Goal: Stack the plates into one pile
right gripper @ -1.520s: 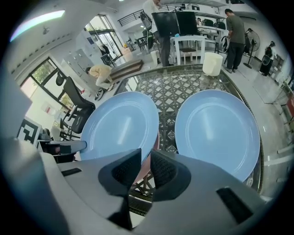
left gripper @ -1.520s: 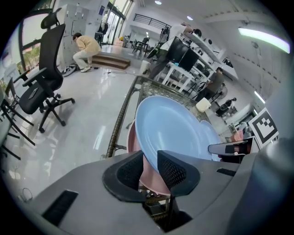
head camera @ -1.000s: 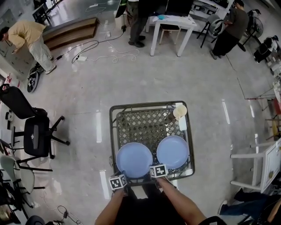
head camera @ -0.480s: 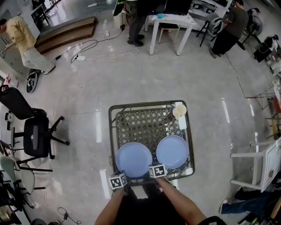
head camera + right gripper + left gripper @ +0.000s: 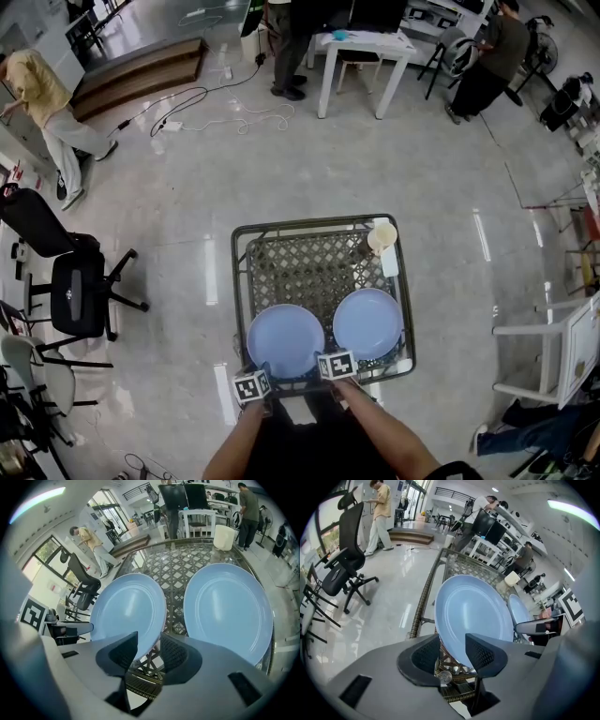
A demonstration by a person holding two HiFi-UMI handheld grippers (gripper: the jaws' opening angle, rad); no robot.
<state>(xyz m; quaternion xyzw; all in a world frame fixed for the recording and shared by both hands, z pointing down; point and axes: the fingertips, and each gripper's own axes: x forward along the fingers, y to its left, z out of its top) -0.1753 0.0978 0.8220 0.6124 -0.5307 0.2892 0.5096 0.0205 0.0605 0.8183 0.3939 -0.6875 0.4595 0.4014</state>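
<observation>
Table (image 5: 319, 223): left plate (image 5: 286, 339), right plate (image 5: 367, 323), cup (image 5: 382, 236)

- The left plate (image 5: 286, 340) and right plate (image 5: 367, 323) are pale blue and smooth with a soft sheen; whether plastic or glazed cannot be told.
- The table (image 5: 309, 267) has a dark, rough, wicker-like woven lattice top and a braided rim.
- The floor (image 5: 375, 159) is pale, polished and glossy, mirroring the lights.

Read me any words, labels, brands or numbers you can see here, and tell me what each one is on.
No text here can be read.
Left marker cube and right marker cube: black-and-white square patterns only, no letters or digits.
Black office chair, backrest: a small pale mark, too small to read.
</observation>
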